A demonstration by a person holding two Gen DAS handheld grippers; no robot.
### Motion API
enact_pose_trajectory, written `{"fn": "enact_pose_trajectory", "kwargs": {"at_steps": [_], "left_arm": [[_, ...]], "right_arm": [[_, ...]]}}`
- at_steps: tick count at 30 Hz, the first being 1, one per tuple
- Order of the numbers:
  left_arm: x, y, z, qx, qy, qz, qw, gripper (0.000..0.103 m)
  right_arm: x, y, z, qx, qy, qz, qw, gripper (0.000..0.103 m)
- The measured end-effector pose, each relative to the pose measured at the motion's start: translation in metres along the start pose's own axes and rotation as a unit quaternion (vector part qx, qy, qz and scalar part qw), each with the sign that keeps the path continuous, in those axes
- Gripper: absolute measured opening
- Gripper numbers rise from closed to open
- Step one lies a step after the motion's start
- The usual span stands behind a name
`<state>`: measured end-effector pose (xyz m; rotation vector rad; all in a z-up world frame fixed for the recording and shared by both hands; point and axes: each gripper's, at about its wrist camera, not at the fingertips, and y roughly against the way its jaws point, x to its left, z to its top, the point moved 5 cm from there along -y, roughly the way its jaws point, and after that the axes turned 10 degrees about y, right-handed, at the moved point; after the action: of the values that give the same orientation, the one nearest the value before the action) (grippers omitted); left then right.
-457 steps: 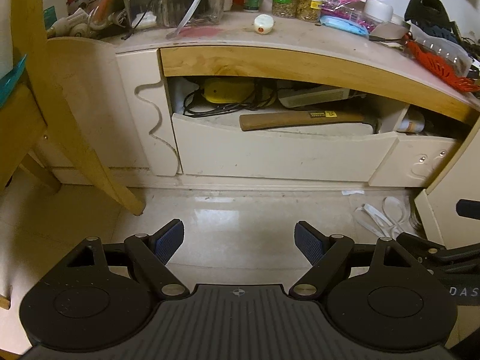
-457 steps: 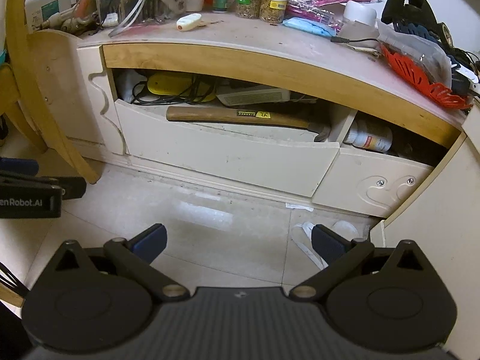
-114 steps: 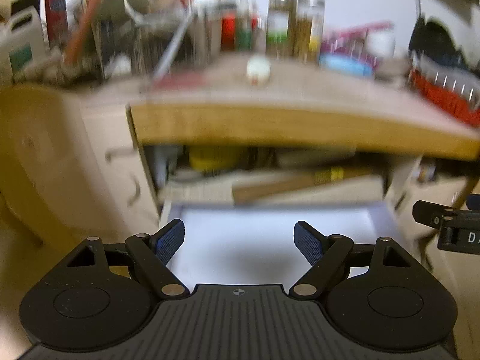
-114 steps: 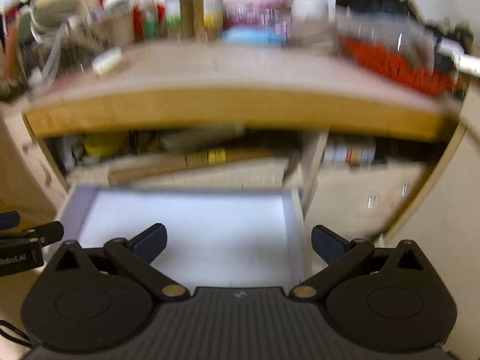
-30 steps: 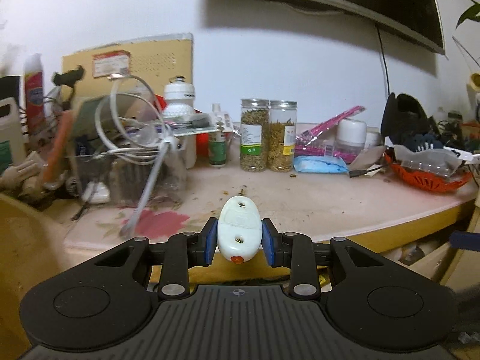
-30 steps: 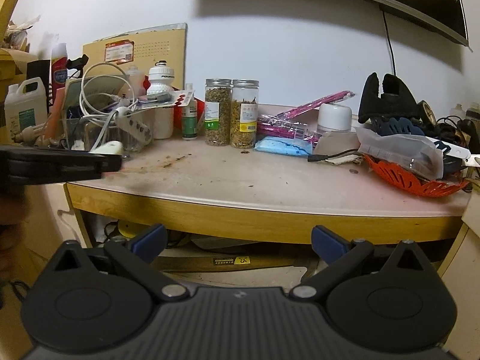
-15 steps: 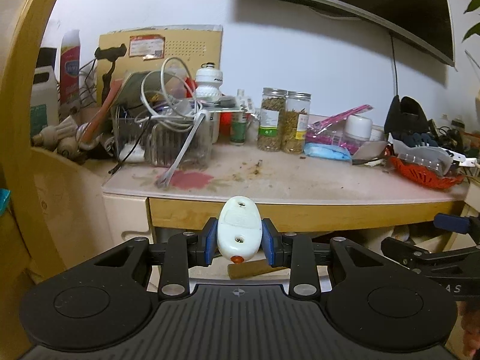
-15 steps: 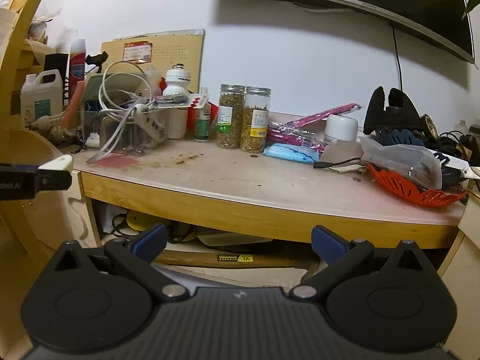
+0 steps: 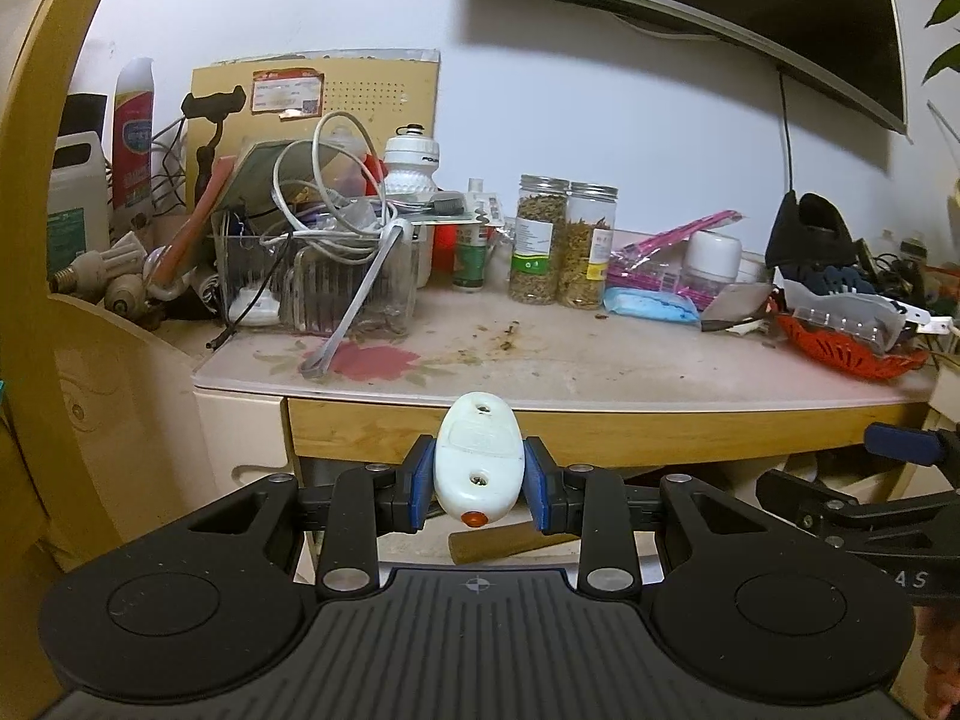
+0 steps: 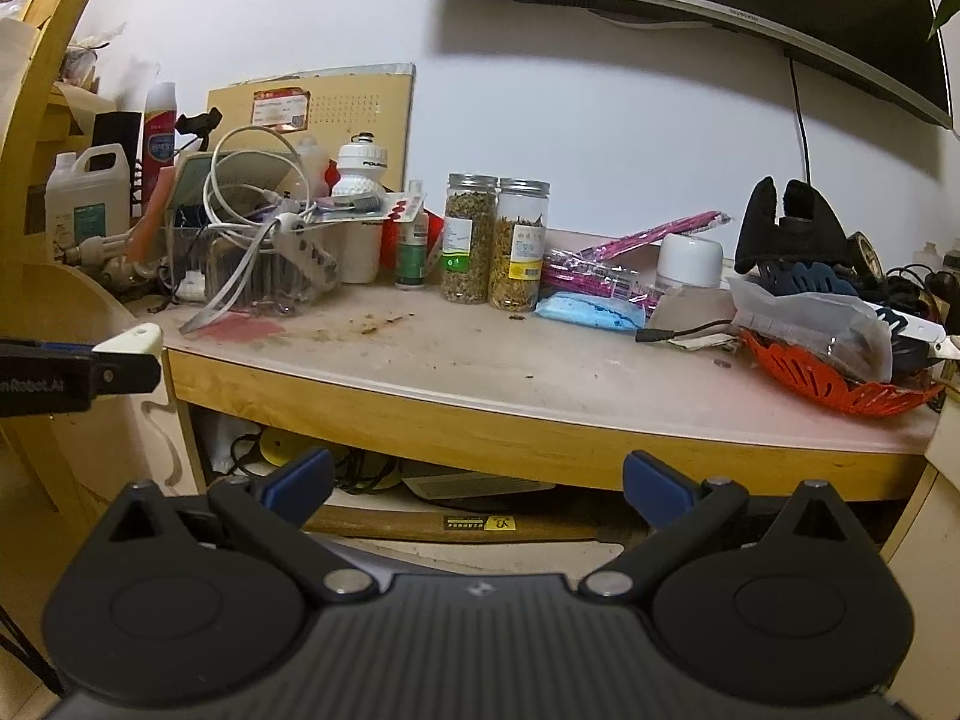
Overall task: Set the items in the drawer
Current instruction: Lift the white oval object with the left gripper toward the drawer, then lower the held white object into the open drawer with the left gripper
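Note:
My left gripper (image 9: 479, 483) is shut on a small white oval device (image 9: 478, 468) with an orange button, held in front of the desk edge (image 9: 600, 426). Its tip also shows in the right wrist view (image 10: 135, 341), sticking out of the left gripper (image 10: 102, 366) at the far left. My right gripper (image 10: 477, 483) is open and empty, facing the desk's lower opening. The drawer is mostly hidden behind the grippers; a wooden hammer handle (image 10: 480, 525) lies in the space under the desktop.
The desktop (image 10: 480, 360) holds a cluttered clear bin with cables (image 9: 312, 276), two spice jars (image 9: 564, 246), a blue pack (image 9: 651, 306) and an orange basket (image 9: 840, 348). A curved wooden chair frame (image 9: 36, 180) stands at left. The right gripper shows in the left wrist view (image 9: 888, 492).
Both grippers have drawn back a little from the desk; it looks smaller and farther. The white device stays clamped in my left gripper. My right gripper remains open.

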<state>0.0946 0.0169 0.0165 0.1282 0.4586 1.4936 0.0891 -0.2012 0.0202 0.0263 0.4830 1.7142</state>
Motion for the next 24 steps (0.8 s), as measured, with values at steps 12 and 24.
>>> {"fn": "enact_pose_trajectory", "kwargs": {"at_steps": [12,24], "left_arm": [[0.004,-0.010,-0.007,0.045,0.001,0.017,0.9988,0.029],[0.025,-0.046,-0.059,0.260,0.032,0.050,0.9638,0.029]], "right_arm": [[0.001,-0.010,-0.004,0.042,-0.014,0.020,0.999,0.103],[0.008,-0.052,-0.067,0.282,-0.064,0.080,0.954,0.103]]}}
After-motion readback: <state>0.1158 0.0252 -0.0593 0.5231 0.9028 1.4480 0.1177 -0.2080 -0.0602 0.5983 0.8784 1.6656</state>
